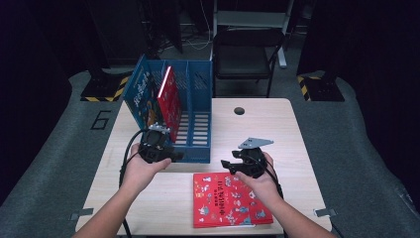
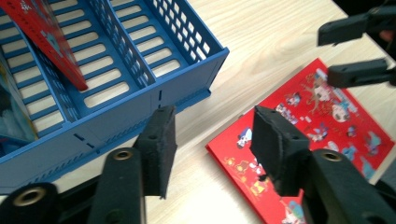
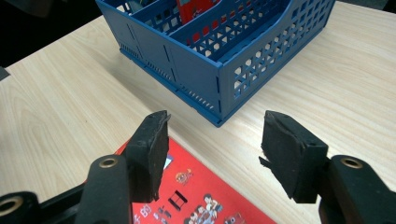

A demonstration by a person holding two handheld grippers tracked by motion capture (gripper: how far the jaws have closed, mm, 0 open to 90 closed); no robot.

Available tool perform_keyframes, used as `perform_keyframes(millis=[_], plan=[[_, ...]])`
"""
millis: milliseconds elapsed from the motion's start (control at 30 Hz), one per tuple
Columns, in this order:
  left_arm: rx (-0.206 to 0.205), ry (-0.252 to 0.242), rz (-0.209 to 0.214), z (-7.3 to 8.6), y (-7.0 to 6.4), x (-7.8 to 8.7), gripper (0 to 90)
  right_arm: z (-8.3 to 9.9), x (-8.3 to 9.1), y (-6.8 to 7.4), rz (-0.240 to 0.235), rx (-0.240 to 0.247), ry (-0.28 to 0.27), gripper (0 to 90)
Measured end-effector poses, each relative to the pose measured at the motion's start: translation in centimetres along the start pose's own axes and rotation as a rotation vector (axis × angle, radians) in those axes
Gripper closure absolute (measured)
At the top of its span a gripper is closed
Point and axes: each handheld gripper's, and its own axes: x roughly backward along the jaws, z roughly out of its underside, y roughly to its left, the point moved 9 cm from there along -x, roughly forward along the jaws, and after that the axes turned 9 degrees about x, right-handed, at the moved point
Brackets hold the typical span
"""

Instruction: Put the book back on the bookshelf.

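Note:
A blue slotted file rack (image 1: 198,119) stands at the table's back left, holding a blue picture book (image 1: 141,96) in its left slot and a red book (image 1: 170,101) leaning in the middle one. Another red picture book (image 1: 230,199) lies flat near the front edge. My left gripper (image 1: 176,154) hovers open at the rack's front wall (image 2: 140,116), nothing between its jaws. My right gripper (image 1: 227,164) stands open just above the flat book's far edge (image 3: 187,186), also empty. The right gripper's fingertips (image 2: 355,74) appear at the top right of the left gripper view.
A round cable hole (image 1: 239,110) sits in the wooden table (image 1: 267,129) behind the right hand. A black folding chair (image 1: 245,54) stands beyond the table's far edge. The rack's right slot (image 1: 200,124) holds nothing.

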Motion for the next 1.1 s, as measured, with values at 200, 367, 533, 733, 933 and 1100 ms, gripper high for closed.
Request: perform_keyframes(millis=[200, 367, 533, 733, 933, 1100], plan=[[0.003, -0.008, 0.030, 0.8, -0.4, -0.5, 49.9, 0.6, 0.8, 0.1, 0.008, 0.006, -0.006, 42.6], [0.021, -0.006, 0.065, 1.7, -0.9, -1.1, 44.8, 1.2, 1.4, 0.4, 0.022, 0.022, -0.005, 43.0], [0.019, 0.003, 0.075, 2.8, -0.9, -2.1, 44.1, 2.3, 2.3, 0.4, 0.053, 0.054, 0.004, 42.9], [-0.018, -0.004, 0.097, 4.2, -1.7, -3.0, 43.8, 3.7, 3.3, 0.2, 0.044, 0.017, 0.022, 41.9], [-0.036, 0.020, 0.135, 5.9, -2.7, -4.2, 43.7, 5.4, 4.3, 0.4, 0.062, 0.014, 0.011, 41.5], [-0.028, 0.061, 0.159, 7.7, -3.3, -6.0, 43.7, 7.4, 5.1, 0.7, 0.091, 0.035, 0.039, 41.5]])
